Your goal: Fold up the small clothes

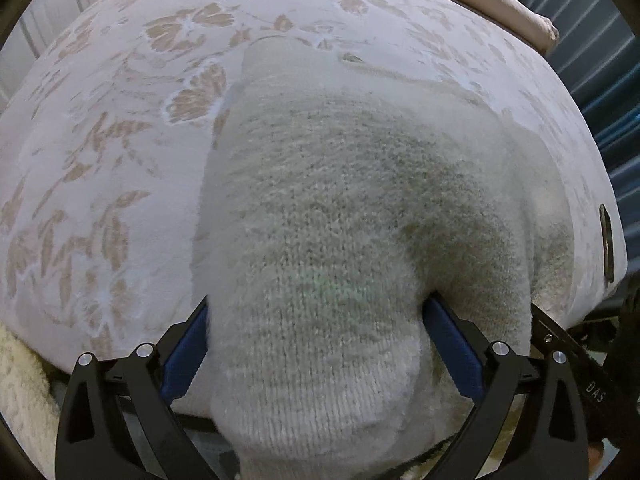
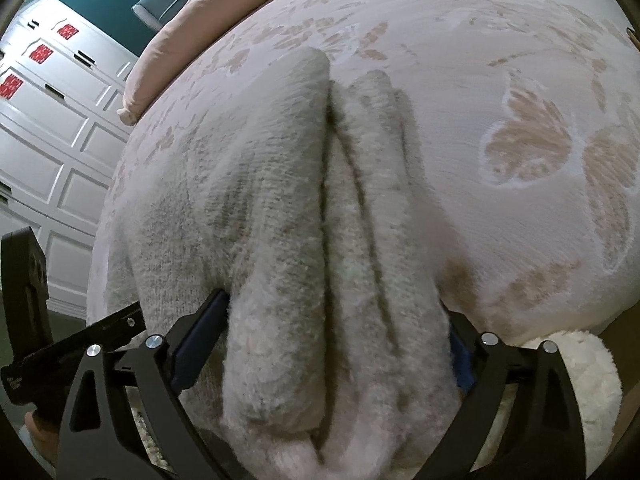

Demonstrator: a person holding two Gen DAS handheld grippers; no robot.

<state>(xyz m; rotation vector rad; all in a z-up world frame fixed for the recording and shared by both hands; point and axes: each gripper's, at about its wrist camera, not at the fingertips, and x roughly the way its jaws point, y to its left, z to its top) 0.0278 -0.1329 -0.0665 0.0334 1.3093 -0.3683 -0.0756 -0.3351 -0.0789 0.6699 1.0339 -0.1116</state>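
Garment: the grey knitted garment (image 1: 344, 208) lay on the floral bedspread (image 1: 120, 128), its near end bunched up between both grippers.
Lie of the cloth: from the right wrist view it (image 2: 280, 208) showed several long folds running away from you, layered side by side.
Left gripper: your left gripper (image 1: 316, 340) was clamped on a thick wad of the knit, blue pads pressing in from both sides.
Right gripper: your right gripper (image 2: 336, 344) likewise gripped a bundle of the folded layers.
Handling: I judge it soft, limp and fairly bulky; it should sag wherever unsupported, and the fuzzy knit ought to grip the pads well, not slip.
Where to hold: you would do best pinching all layers together near an edge, so inner folds do not slide out.
Surroundings: a pink pillow (image 2: 160, 60) lay at the bed's far edge, white panelled cabinets (image 2: 52, 128) beyond.
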